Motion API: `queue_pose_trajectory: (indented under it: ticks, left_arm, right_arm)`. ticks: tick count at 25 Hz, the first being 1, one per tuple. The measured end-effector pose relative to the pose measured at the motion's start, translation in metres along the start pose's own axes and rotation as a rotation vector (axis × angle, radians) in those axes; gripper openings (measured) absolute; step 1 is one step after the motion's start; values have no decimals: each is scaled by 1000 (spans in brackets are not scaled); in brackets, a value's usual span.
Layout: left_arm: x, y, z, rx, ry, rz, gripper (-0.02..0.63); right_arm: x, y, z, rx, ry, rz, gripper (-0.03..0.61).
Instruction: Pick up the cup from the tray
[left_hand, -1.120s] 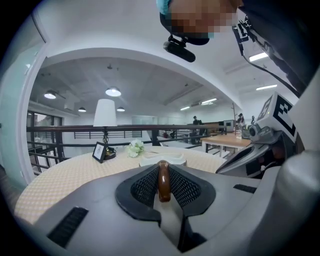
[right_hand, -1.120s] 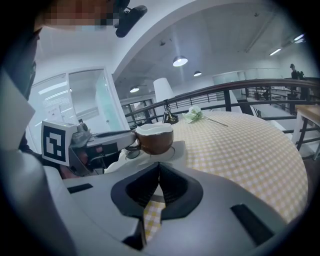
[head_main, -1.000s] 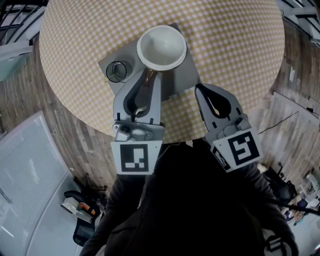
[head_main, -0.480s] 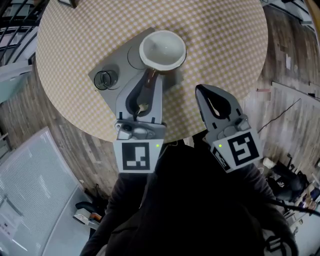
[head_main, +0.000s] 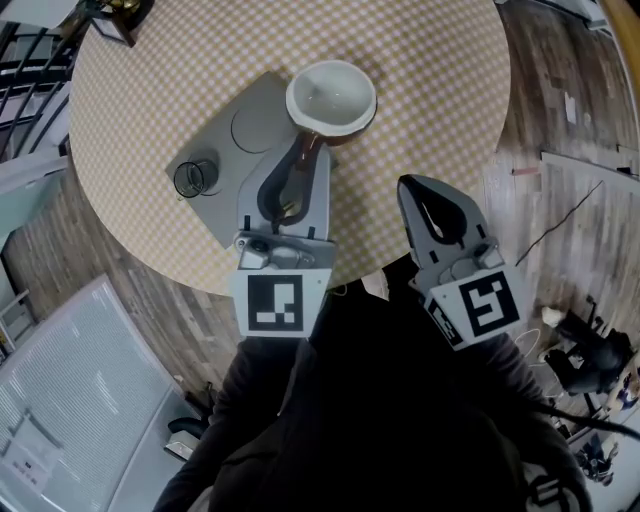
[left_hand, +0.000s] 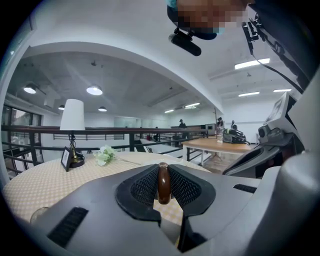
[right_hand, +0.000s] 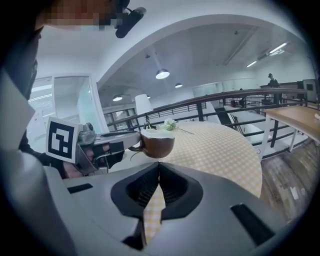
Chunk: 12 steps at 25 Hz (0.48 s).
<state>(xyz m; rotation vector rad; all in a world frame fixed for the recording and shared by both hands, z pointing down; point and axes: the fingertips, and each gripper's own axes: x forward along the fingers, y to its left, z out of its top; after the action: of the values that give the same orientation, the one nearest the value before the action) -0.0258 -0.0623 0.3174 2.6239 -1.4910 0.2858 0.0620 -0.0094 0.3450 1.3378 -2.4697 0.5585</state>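
Note:
A brown cup (head_main: 330, 100) with a white inside hangs in the air over the far right edge of the grey tray (head_main: 232, 195). My left gripper (head_main: 306, 150) is shut on its handle. In the left gripper view the brown handle (left_hand: 163, 182) stands upright, pinched between the two pads. The right gripper view shows the cup (right_hand: 158, 142) level, clear of the table, held from the left by the left gripper (right_hand: 120, 143). My right gripper (head_main: 405, 186) is shut and empty, to the right of the cup and nearer me (right_hand: 159, 169).
A small clear glass (head_main: 195, 177) stands on the tray's left part. The tray lies on a round table (head_main: 430, 90) with a yellow checked cloth. A lamp (left_hand: 73, 125), a small picture frame (left_hand: 65, 158) and a white flower (left_hand: 105, 155) stand at its far side.
The cup in my left gripper has come off the round mark on the tray, which now shows bare. Tray and glass have slid left in the head view.

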Motion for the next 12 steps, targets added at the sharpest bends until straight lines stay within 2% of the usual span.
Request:
queue_pose_trajectory:
  ticks: [12]
  left_arm:
    - [9,-6,14,7,6,-122,61]
  right_arm:
    - [-23,8,4,57,-21,-140,8]
